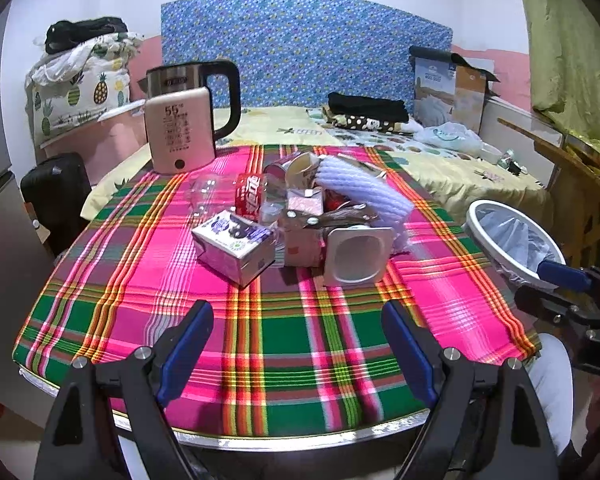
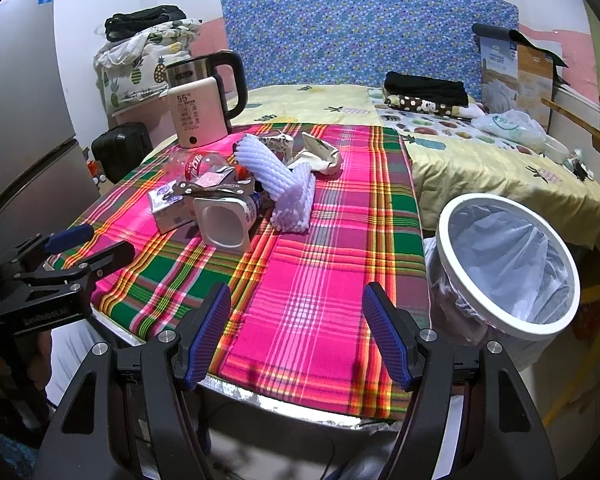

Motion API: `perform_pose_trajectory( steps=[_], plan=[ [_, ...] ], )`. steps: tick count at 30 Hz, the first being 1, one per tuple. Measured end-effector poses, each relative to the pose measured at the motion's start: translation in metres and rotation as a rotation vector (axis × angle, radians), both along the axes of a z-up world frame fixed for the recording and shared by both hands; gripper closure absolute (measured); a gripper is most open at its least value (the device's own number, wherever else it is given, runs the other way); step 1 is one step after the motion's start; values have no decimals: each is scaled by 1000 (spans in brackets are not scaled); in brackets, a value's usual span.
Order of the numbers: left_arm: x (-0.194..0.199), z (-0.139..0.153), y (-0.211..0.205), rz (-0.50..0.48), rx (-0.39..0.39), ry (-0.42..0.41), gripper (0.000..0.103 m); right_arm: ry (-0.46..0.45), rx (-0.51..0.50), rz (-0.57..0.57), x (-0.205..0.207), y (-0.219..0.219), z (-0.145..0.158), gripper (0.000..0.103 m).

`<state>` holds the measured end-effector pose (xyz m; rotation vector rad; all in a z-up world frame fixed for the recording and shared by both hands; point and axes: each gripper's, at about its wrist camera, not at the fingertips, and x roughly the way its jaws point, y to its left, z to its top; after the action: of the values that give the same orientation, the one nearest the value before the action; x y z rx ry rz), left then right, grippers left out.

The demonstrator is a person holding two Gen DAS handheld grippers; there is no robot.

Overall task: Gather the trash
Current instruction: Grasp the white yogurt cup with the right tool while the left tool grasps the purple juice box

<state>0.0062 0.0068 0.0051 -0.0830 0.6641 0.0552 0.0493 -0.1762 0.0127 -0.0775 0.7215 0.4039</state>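
Observation:
A pile of trash sits mid-table on the plaid cloth: a white yogurt cup [image 1: 358,254] on its side, a small milk carton [image 1: 234,246], a crushed red cola bottle [image 1: 252,194], white foam netting [image 1: 364,190] and crumpled wrappers. In the right wrist view the cup [image 2: 224,222], the carton [image 2: 168,210] and the netting [image 2: 288,188] show at the left centre. My left gripper [image 1: 298,344] is open and empty over the table's near edge, short of the pile. My right gripper [image 2: 298,330] is open and empty at the table's near right edge, beside the white bin [image 2: 508,264] lined with a plastic bag.
A pink kettle base box [image 1: 180,136] and steel kettle [image 1: 204,80] stand at the table's far left. A bed [image 2: 480,160] with clothes and bags lies behind. The bin [image 1: 512,240] stands off the table's right side. A black suitcase [image 1: 56,196] and a fridge [image 2: 20,120] are at left.

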Motion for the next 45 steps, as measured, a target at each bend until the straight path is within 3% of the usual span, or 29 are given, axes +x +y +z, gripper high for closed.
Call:
perform_pose_trajectory(
  steps=[14,24,31,36,41,45],
  plan=[
    [41,-16,49,83,-7,21,16,26,-2,78,38,33,-10,33],
    [69,-25,70,74,-31,27,16,73,-6,139,61,60,-25,45],
    [80,-29,77,38,-70,44,16,89,-16,144,74,68,-31,65],
    [89,-35,72,42,-102,76,16,96,-9,119,77,63,-33,87],
    [102,-40,72,85,-128,101,16,99,-10,117,77,61,-33,95],
    [99,-37,80,112,-103,94,16,98,-7,125,77,61,-32,96]
  ],
)
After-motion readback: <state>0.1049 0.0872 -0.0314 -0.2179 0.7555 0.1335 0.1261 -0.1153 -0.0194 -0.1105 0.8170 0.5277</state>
